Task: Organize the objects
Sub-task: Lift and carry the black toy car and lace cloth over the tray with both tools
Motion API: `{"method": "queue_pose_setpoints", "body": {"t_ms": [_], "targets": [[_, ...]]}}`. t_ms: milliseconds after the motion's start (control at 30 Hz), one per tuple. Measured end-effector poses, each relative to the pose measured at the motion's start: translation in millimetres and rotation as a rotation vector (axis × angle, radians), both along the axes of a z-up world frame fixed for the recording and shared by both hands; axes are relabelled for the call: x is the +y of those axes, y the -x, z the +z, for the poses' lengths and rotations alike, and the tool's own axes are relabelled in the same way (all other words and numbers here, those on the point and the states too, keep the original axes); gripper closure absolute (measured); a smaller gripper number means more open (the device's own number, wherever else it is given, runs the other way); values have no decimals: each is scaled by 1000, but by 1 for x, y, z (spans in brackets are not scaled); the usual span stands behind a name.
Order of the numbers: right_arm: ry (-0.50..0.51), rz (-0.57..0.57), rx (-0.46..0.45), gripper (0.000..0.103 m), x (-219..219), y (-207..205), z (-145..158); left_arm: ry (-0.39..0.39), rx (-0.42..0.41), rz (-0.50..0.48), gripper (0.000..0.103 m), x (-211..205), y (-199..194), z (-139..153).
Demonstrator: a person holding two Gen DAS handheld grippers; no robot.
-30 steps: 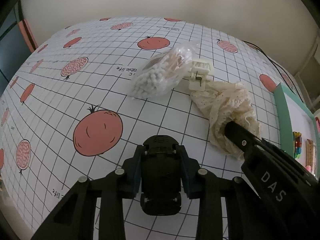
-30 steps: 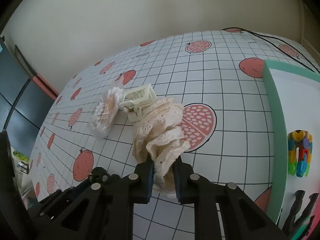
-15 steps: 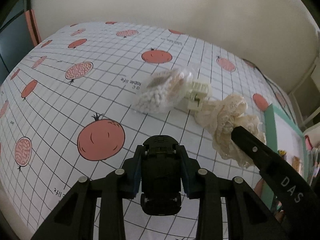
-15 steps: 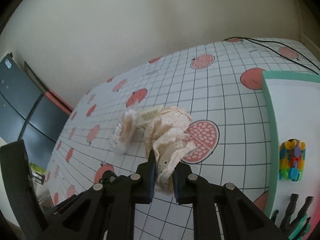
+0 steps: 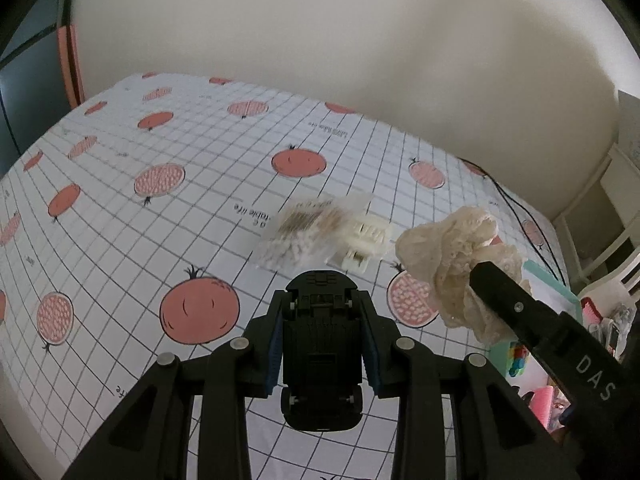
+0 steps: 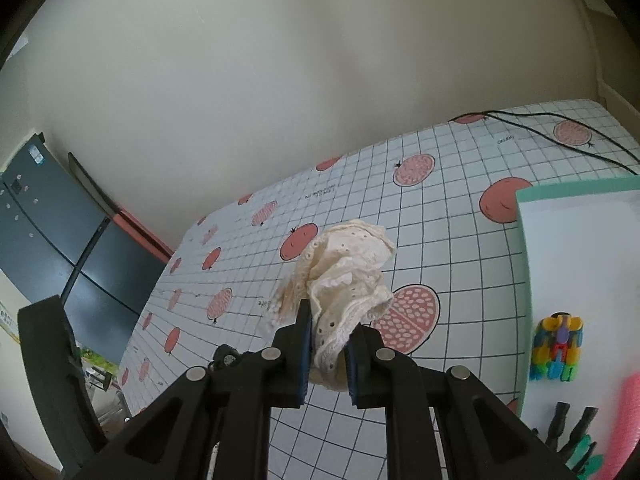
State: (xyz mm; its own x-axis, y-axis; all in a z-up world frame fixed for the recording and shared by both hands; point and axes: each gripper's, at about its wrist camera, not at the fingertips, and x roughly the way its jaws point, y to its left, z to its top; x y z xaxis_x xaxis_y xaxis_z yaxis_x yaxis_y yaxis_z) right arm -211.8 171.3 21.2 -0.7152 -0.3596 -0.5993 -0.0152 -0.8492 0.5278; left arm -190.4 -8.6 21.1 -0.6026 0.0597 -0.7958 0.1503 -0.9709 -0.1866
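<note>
My left gripper (image 5: pixel 323 304) is shut on a black toy car (image 5: pixel 322 344), held above the tablecloth. My right gripper (image 6: pixel 328 320) is shut on a cream lace scrunchie (image 6: pixel 346 268), lifted off the table; in the left wrist view the scrunchie (image 5: pixel 452 252) hangs to the right of my left gripper, with the right gripper's finger (image 5: pixel 516 304) against it. A clear bag of cotton swabs (image 5: pixel 300 232) and a cream hair claw (image 5: pixel 366 240) lie side by side on the table, ahead of the toy car.
A mint-rimmed white tray (image 6: pixel 524 240) at the right holds a colourful block toy (image 6: pixel 556 348), black clips (image 6: pixel 568 428) and a pink item (image 6: pixel 624 420). A black cable (image 6: pixel 560 120) runs over the far right of the tablecloth (image 5: pixel 160 220). A dark cabinet (image 6: pixel 48 232) stands left.
My right gripper has raised the scrunchie off the table and carried it up and to the right. The left gripper has also risen and tilted back, still holding the toy car.
</note>
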Motion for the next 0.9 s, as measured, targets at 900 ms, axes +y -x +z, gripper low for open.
{"method": "queue_pose_setpoints", "body": {"t_ms": [900], "targets": [[-43, -162, -47, 88, 100, -28, -2, 21, 105, -201, 68, 102, -3, 26]]}}
